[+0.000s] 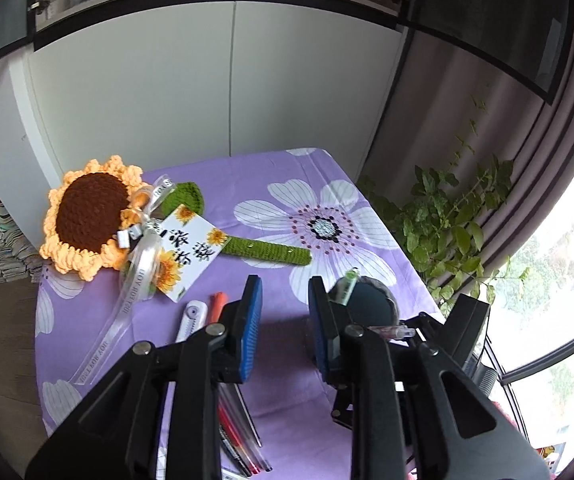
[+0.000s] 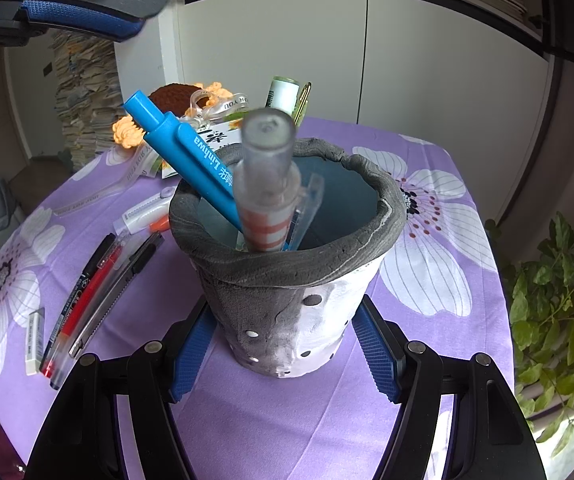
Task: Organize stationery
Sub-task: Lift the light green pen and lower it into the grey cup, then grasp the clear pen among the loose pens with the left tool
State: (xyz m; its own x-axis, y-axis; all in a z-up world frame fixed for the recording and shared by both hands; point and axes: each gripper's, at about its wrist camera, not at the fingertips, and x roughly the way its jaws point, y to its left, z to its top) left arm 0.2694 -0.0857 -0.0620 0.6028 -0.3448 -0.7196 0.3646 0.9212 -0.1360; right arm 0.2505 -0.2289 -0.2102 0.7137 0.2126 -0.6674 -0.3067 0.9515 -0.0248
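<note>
R jaws pinch pen pot (image 2: pixel 287 280); L jaws spread, empty — pens (image 2: pixel 83 300), sunflower (image 1: pixel 91 216) nearby.

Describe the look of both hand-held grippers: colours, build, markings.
Both match. The left hand-held gripper and the right hand-held gripper have matte black linkage arms with triangular cut-outs and round silver pivot pins. Each finger ends in a flat pad faced with ribbed blue rubber. No cables, labels or sleeves show.
</note>
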